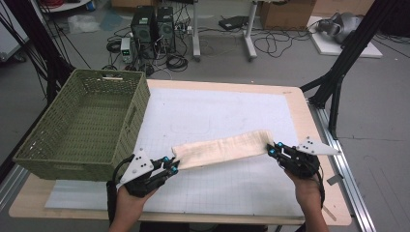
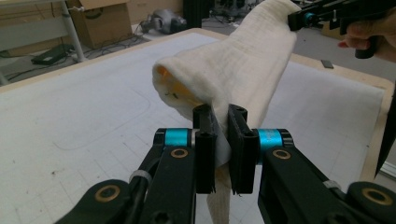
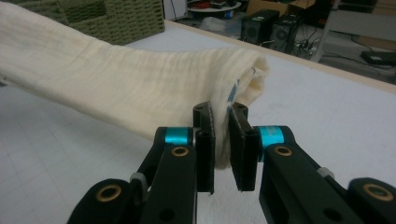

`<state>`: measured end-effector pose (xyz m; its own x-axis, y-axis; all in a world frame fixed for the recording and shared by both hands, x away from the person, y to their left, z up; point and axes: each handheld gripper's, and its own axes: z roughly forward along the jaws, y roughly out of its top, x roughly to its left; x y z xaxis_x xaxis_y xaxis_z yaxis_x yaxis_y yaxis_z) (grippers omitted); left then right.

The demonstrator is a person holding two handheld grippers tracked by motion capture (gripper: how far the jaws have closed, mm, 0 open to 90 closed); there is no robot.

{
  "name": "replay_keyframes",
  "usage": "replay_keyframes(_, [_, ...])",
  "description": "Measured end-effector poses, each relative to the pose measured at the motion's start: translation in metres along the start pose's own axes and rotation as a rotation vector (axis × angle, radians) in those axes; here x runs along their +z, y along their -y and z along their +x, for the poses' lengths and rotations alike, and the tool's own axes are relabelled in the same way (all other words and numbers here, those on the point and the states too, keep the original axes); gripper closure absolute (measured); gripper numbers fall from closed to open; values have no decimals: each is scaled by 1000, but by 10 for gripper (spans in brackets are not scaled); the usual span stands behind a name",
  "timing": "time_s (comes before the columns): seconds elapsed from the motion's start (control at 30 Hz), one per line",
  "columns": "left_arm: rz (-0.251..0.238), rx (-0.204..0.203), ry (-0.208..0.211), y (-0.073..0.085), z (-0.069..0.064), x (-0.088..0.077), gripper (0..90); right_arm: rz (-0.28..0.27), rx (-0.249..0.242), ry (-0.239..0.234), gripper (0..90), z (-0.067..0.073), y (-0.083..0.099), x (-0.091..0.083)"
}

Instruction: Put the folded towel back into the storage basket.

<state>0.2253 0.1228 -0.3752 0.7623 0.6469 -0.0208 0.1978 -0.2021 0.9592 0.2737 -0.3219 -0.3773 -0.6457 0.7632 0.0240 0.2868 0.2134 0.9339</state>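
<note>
This is a lab or robotics workroom. Beyond the tabletop point(image 1: 295, 104), whose top carries a white gridded mat point(image 1: 217, 121), two black computer towers point(image 1: 153, 25) stand on a bare grey floor among loose tangled cables point(image 1: 270, 46). Black metal rig struts point(image 1: 345, 55) rise at the right (braced like a tripod), and cardboard boxes point(image 1: 285, 14) sit against the far wall.

no legible text, label, brand, number or sign noted. the white mat point(image 1: 217, 116) on the table carries only a printed grid and faint outlines, without readable characters.
</note>
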Motion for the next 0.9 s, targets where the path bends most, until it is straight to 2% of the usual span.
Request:
replay_keyframes(0.27, [-26, 3, -32, -12, 3, -11, 822, -6, -33, -1, 817, -1, -25, 15])
replay_keyframes(0.6, [-62, 12, -50, -20, 5, -21, 824, -23, -41, -16, 817, -3, -41, 31])
replay_keyframes(0.9, [-89, 23, -74, -26, 8, -32, 827, -32, -49, -28, 817, -3, -63, 46])
